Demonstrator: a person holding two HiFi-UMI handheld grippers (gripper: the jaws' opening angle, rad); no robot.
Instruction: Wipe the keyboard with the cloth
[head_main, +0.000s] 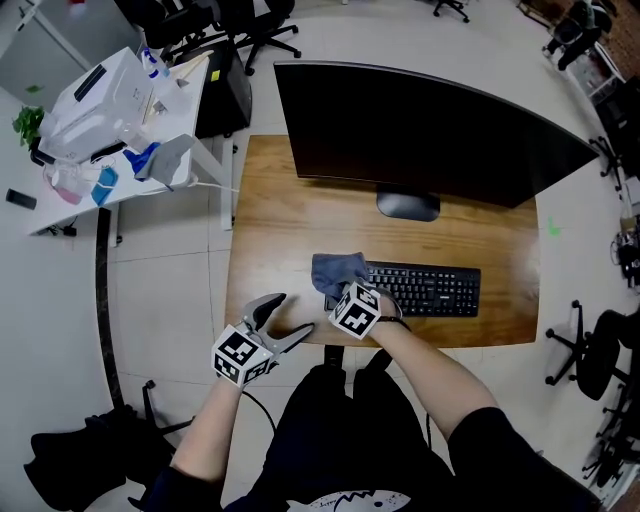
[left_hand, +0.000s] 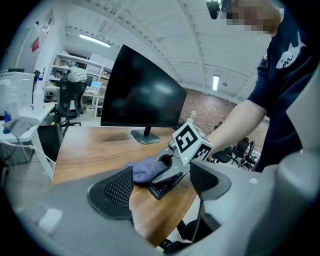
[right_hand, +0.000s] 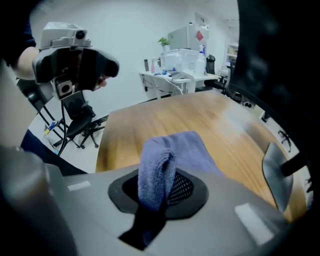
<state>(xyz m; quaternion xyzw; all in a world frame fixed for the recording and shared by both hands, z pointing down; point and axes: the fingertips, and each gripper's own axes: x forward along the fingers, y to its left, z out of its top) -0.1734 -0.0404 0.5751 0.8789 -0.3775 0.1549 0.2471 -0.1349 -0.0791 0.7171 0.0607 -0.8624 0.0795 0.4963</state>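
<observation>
Grip first: the right hand-held gripper (head_main: 341, 287) has its jaws closed on the blue cloth (head_main: 338, 268). In the right gripper view a fold of the cloth (right_hand: 159, 167) runs down over the meshed pad into the gap between the jaws, and the rest spreads forward onto the wood. The left hand-held gripper (head_main: 284, 321) hangs at about 8 o'clock from the cloth, over the near edge of the counter (head_main: 270, 215). Its jaws are wide apart with nothing between them; the left gripper view only looks past its own pads (left_hand: 118, 192) at the other tool and the cloth (left_hand: 145, 169).

The cloth sits at the 9 o'clock end of the black keyboard (head_main: 430, 288), bunched partly on the end keys and partly on the counter beside them. The keyboard lies across the counter's near side, with the dark monitor (head_main: 420, 130) at 12 o'clock behind it.

The step in hand looks like the start of a wiping pass: cloth gripped and pressed at one end, the long run of keys toward 3 o'clock not yet covered. The next move probably calls for dragging the cloth toward 3 o'clock along the rows with light downward pressure, keeping the wad flat enough to touch the keys. The free left tool could brace the keyboard's 9 o'clock end if it slides.
</observation>
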